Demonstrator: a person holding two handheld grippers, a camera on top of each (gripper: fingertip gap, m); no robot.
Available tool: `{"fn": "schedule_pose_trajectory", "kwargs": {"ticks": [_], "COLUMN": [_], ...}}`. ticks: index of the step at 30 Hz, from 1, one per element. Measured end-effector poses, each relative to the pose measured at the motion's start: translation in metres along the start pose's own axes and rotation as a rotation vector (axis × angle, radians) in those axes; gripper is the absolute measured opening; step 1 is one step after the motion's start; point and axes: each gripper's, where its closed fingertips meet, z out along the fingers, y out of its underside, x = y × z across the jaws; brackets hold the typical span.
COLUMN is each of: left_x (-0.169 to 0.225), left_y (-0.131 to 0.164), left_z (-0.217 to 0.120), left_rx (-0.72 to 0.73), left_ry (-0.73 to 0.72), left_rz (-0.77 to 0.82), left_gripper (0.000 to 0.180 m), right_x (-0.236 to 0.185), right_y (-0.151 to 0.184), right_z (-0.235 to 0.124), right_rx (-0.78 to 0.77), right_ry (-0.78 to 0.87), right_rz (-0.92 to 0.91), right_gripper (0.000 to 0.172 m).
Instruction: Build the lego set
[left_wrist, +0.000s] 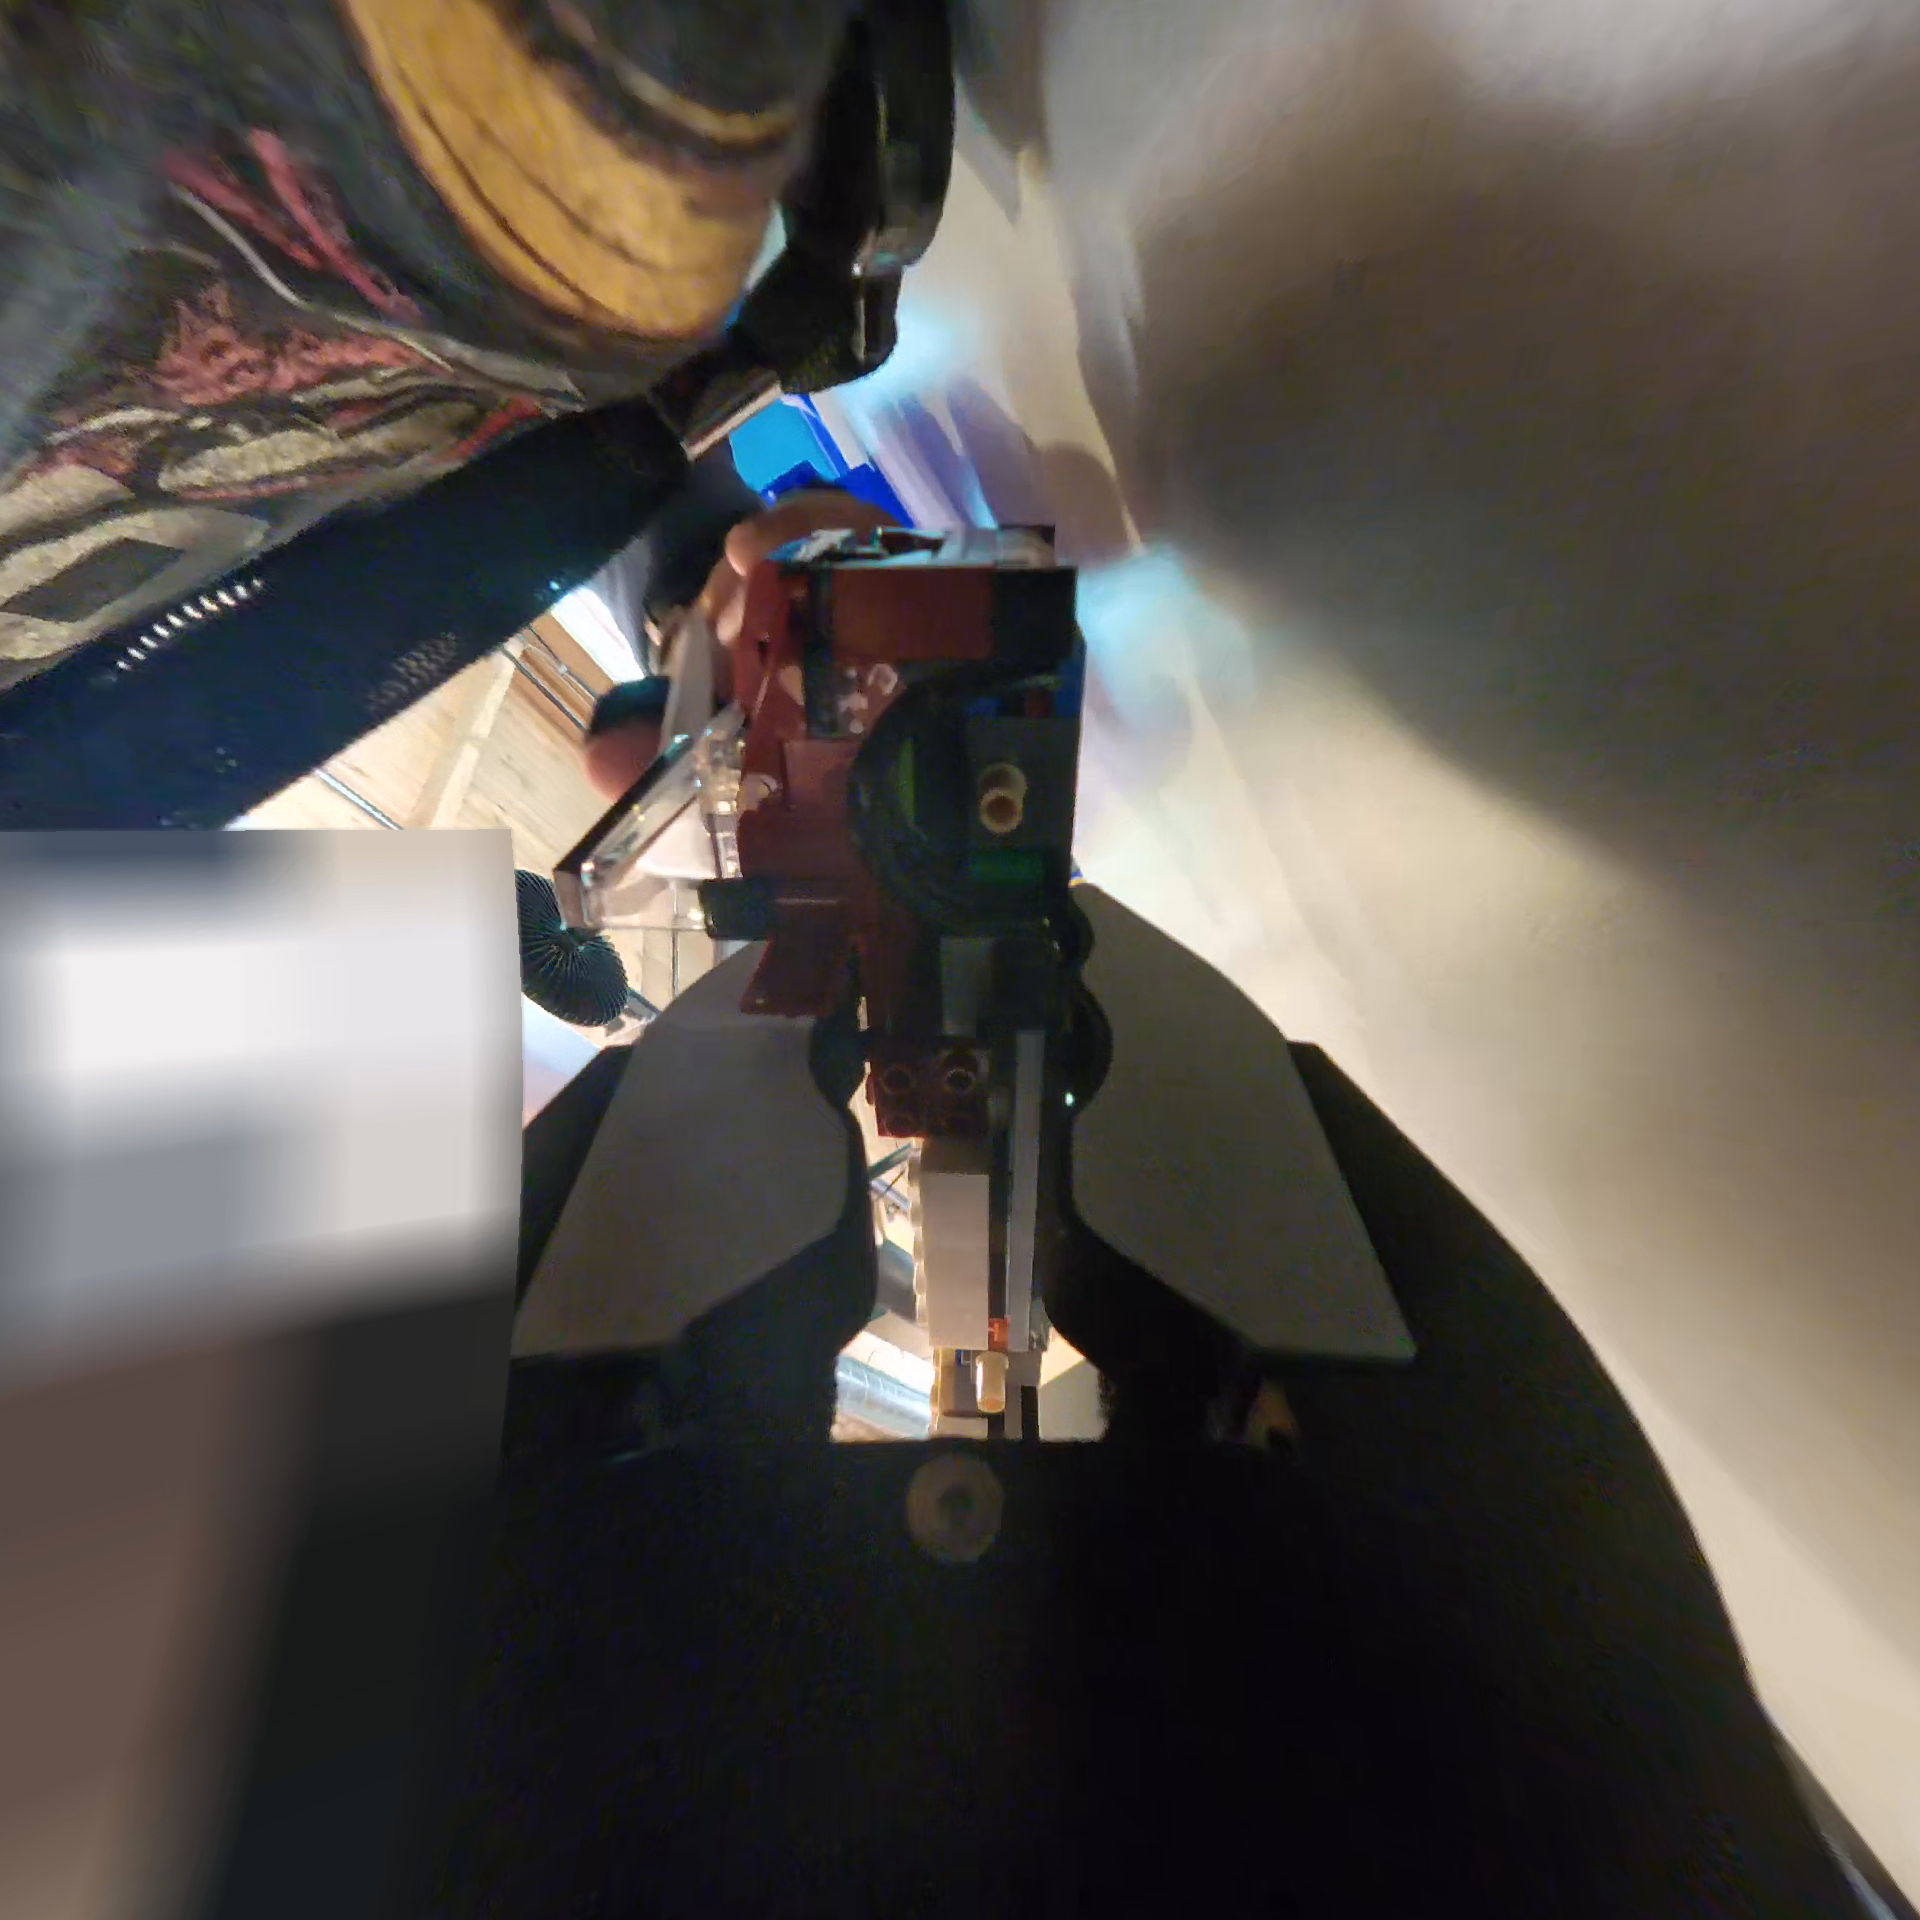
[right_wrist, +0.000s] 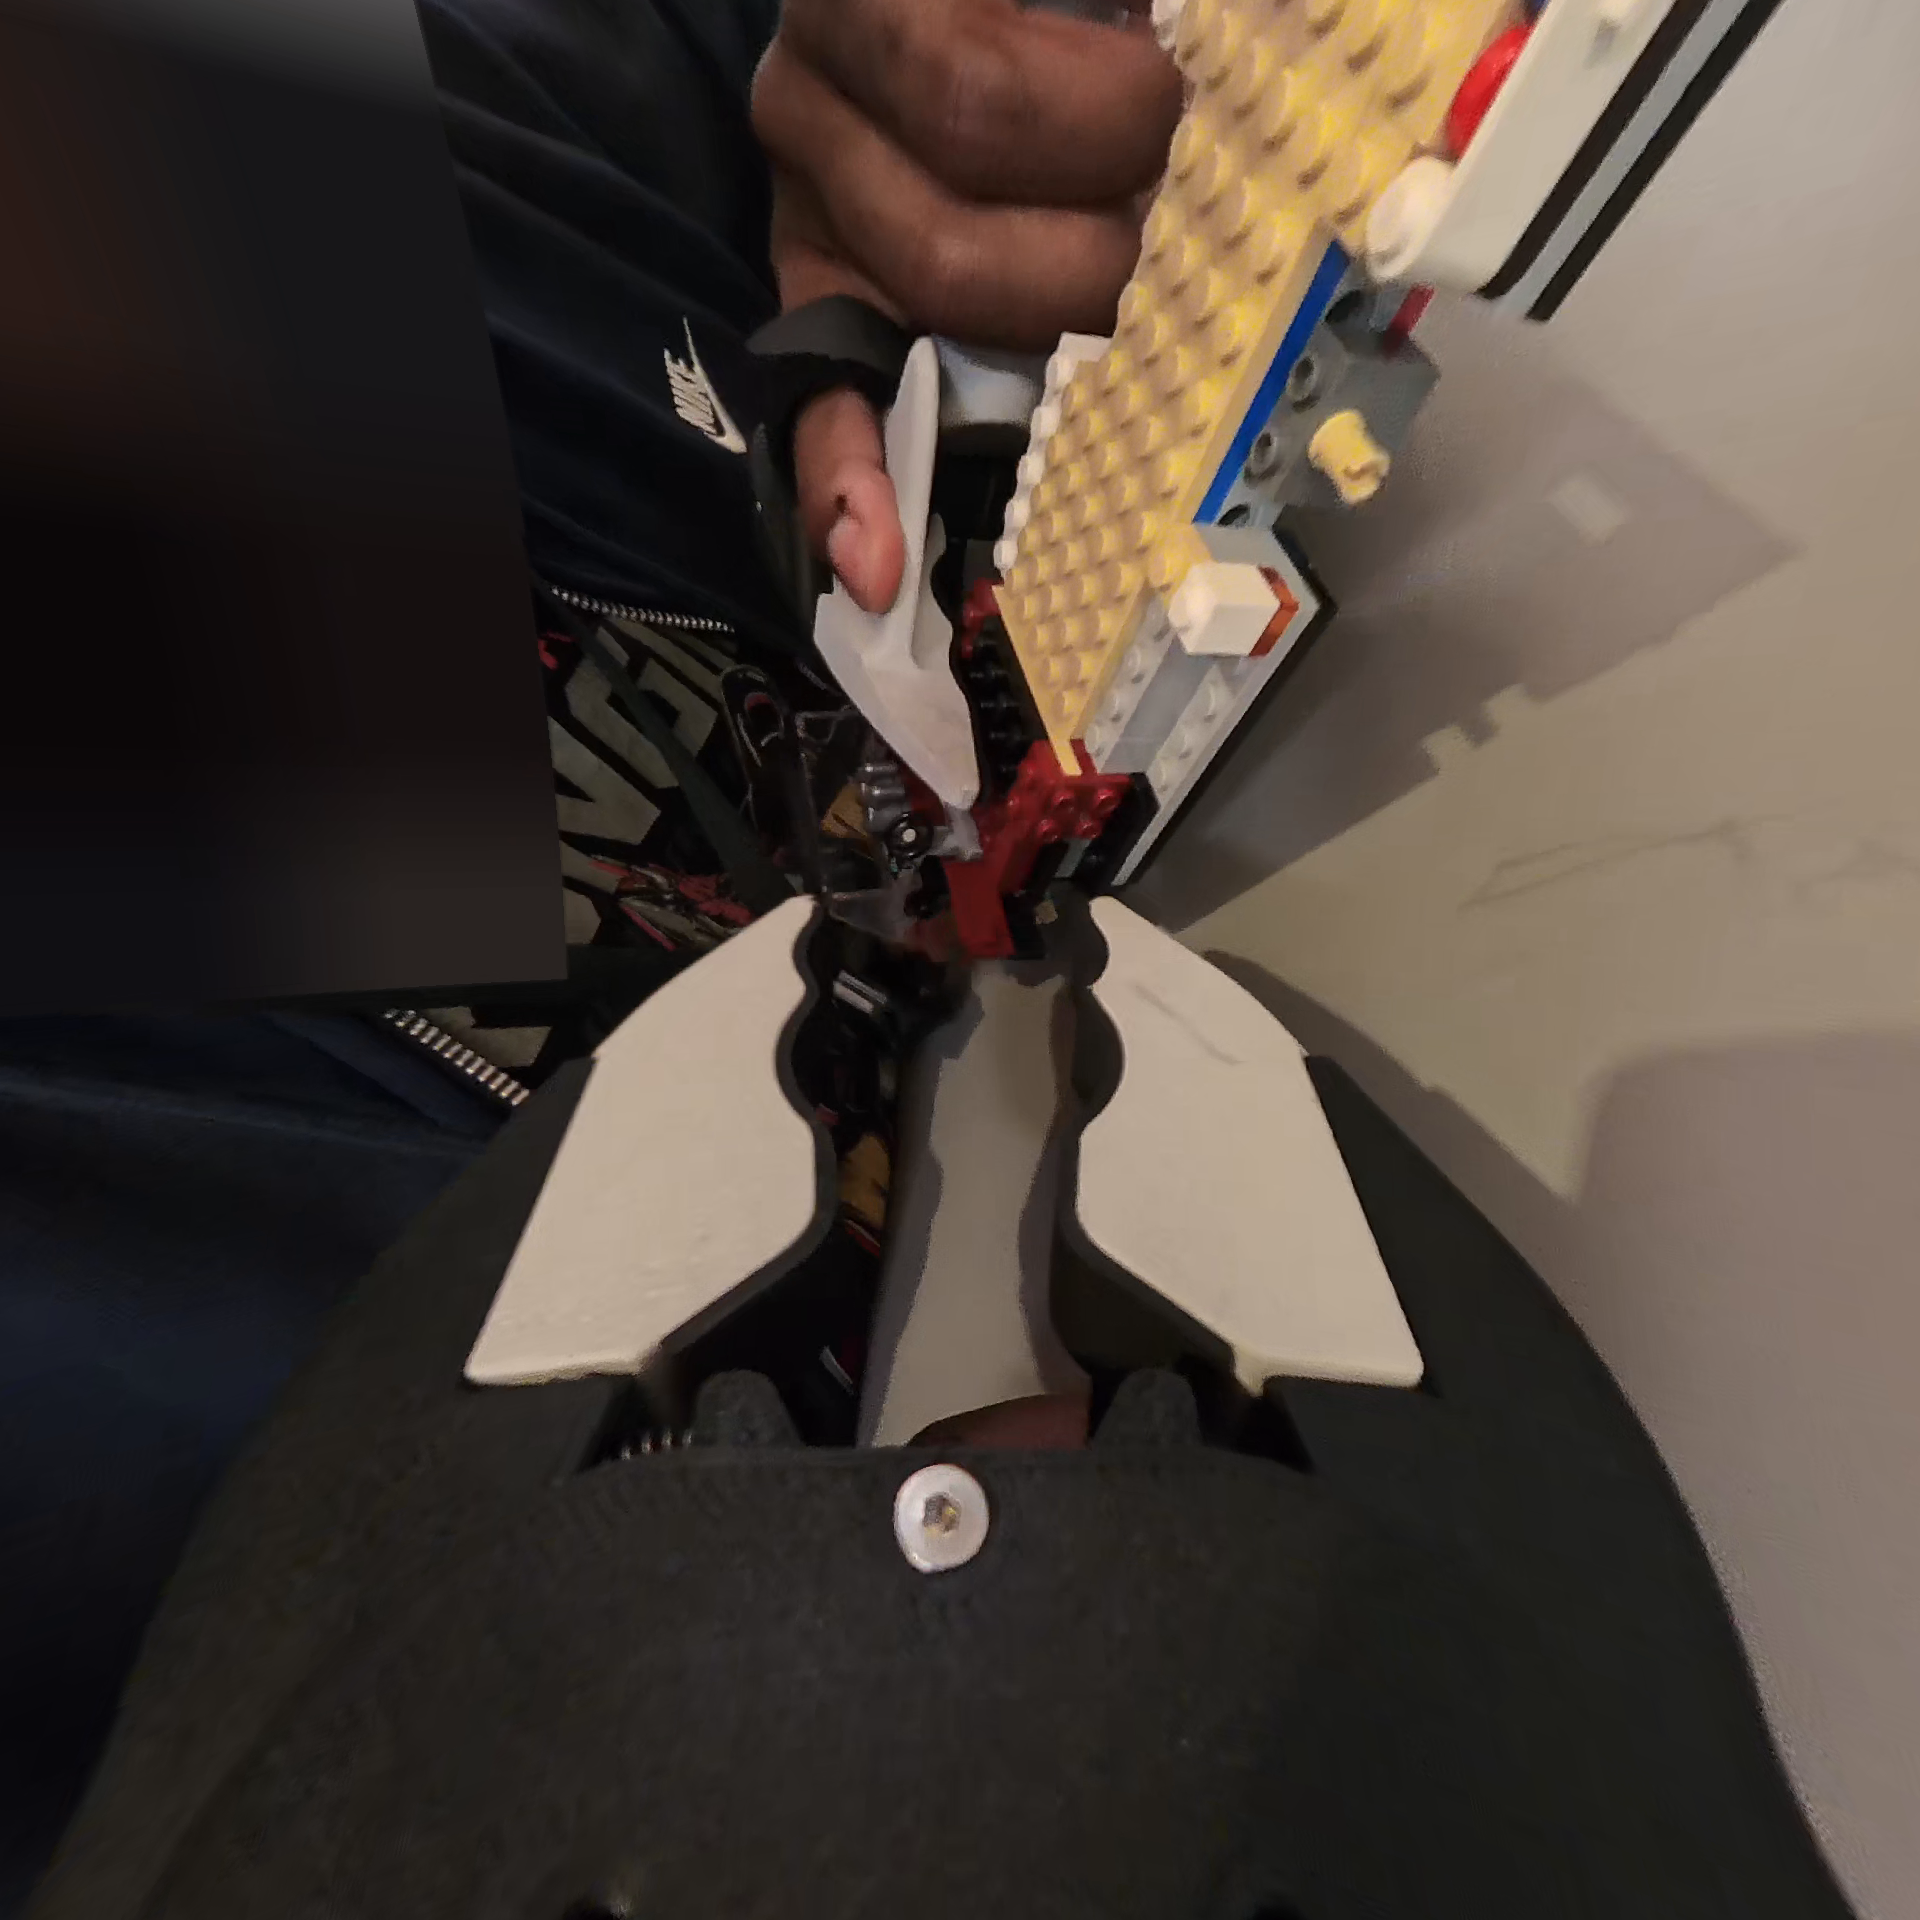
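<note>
Gripping a brick model (left_wrist: 935, 790), the left gripper (left_wrist: 961, 1049) has its 2 pale fingers (left_wrist: 717, 1132) closed on the model's narrow grey-and-white end, which runs back between them toward the camera; both black pads sit against the bricks. Model parts seen in left wrist view: dark red blocks, black housing w/ a tan pin, a green piece, a clear plate (left_wrist: 655, 821) sticking out to the left. View is blurred; a patterned garment (left_wrist: 260, 364) w/ zip fills the upper left, pale surface (left_wrist: 1507, 623) to the right.

Right wrist view: right gripper (right_wrist: 951, 956) jaws stand spread, w/ a clear gap between fingertips. Dark red bricks at the model's near end (right_wrist: 1039, 831) sit just ahead of the tips, approx. at the mouth; cannot tell whether either pad touches them, no pinch is visible. Model (right_wrist: 1174, 457) extends up and right from there: tan studded plate on top, white and grey bricks below, blue strip, grey beam w/ tan pin, white plate w/ red round piece at far end. Its shadow falls on the table (right_wrist: 1558, 831).

Other gripper's white finger (right_wrist: 904, 665) lies along the model's left side, w/ a hand (right_wrist: 966, 177) behind it. Dark jacket (right_wrist: 623, 312) and printed shirt at left
</note>
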Motion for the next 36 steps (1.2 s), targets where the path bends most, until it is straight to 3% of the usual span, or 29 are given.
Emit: {"fn": "schedule_pose_trajectory", "kwargs": {"ticks": [10, 18, 36], "left_x": [-0.005, -0.007, -0.011], "left_y": [0.000, 0.001, 0.002], "left_z": [0.003, 0.004, 0.004], "left_rx": [-0.036, -0.046, -0.048], "left_ry": [-0.013, -0.006, -0.005], "left_rz": [0.003, 0.018, 0.016], "left_gripper": [0.034, 0.034, 0.034], "right_x": [-0.007, -0.013, -0.017], "right_y": [0.006, 0.007, 0.006], "right_z": [0.011, 0.013, 0.012], "right_rx": [0.065, 0.074, 0.110], "right_ry": [0.061, 0.023, -0.017], "right_rz": [0.066, 0.118, 0.073], "right_gripper": [0.053, 0.044, 0.042]}}
